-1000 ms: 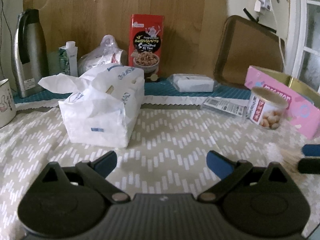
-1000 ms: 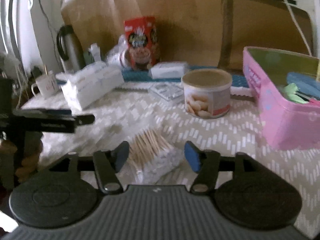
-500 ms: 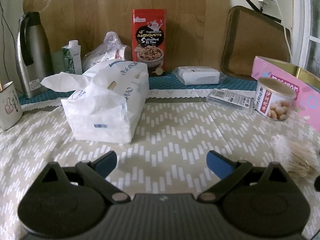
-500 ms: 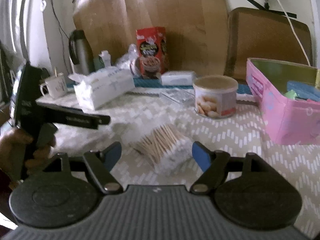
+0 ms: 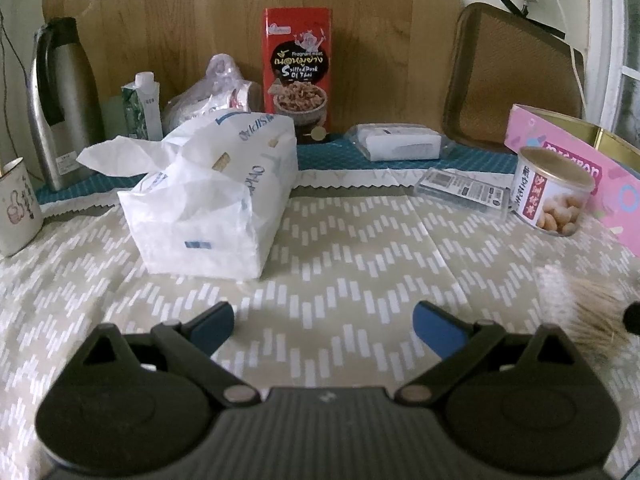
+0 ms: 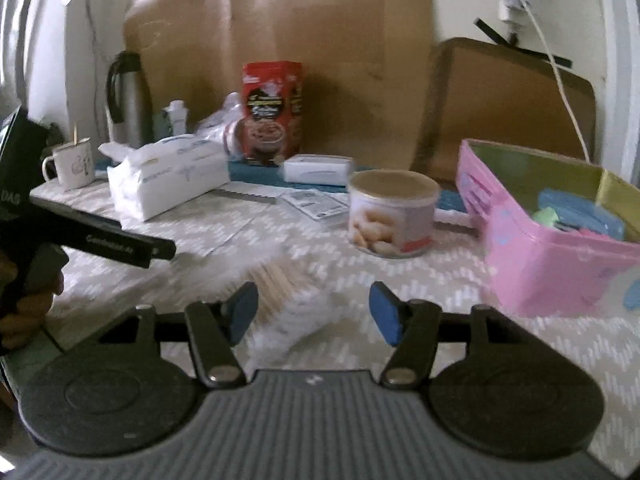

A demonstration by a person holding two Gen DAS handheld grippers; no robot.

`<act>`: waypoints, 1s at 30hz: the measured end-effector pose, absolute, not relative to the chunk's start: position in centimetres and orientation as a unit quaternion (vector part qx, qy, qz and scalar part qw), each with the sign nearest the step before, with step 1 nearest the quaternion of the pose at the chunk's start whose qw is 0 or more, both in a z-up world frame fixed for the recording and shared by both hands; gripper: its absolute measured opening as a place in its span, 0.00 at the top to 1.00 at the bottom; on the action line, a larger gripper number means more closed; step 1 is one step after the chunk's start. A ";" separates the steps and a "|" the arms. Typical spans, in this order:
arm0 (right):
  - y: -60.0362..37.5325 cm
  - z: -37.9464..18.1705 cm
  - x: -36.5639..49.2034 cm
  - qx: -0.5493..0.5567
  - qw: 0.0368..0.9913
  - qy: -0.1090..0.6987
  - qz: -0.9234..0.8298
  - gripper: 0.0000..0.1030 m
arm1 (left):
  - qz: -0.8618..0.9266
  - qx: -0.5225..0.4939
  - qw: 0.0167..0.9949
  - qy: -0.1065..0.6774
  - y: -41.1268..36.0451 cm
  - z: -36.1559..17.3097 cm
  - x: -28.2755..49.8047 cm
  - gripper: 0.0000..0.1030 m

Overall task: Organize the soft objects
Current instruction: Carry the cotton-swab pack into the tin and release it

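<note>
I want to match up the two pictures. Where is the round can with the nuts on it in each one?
Left wrist view: the nut can stands far right on the tablecloth, just in front of the pink box.
Right wrist view: the can sits near the middle, left of the pink box, beyond the open right gripper.
Shared landmark: the red snack box upright at the back.
</note>
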State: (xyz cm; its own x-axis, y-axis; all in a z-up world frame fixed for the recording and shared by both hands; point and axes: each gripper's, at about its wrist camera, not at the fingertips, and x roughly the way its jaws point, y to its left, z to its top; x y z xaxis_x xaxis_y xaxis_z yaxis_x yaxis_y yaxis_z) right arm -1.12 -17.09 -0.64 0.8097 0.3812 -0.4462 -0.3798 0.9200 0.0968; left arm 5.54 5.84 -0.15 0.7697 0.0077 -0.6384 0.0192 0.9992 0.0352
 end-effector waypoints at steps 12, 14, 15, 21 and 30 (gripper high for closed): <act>-16.5 -1.4 -1.2 0.002 0.932 0.266 0.246 0.45 | -0.149 -0.012 0.923 0.353 0.4 2.0 5.2 0.31; -16.3 -2.1 -0.9 0.002 0.929 0.276 0.246 0.58 | -0.172 -0.020 0.912 0.373 -1.1 1.3 5.7 0.41; -16.4 -2.4 -1.0 0.000 0.932 0.271 0.243 0.62 | -0.178 -0.026 0.912 0.369 -1.6 1.2 5.6 0.50; -18.7 -1.9 -1.1 0.015 0.945 0.246 0.214 0.66 | -0.239 -0.026 0.905 0.352 -5.4 4.3 5.9 0.76; -25.4 2.5 -0.9 0.009 0.982 0.142 0.124 0.65 | -0.301 0.007 0.910 0.284 -15.5 9.3 9.6 0.74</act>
State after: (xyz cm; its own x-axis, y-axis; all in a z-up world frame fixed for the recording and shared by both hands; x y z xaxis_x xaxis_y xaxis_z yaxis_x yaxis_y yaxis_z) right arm -0.95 -25.43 2.47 0.9292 0.2462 -0.2758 -0.2409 0.9691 0.0535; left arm 9.61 -15.55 9.32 0.6577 -0.5440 -0.5211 0.5519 0.8188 -0.1581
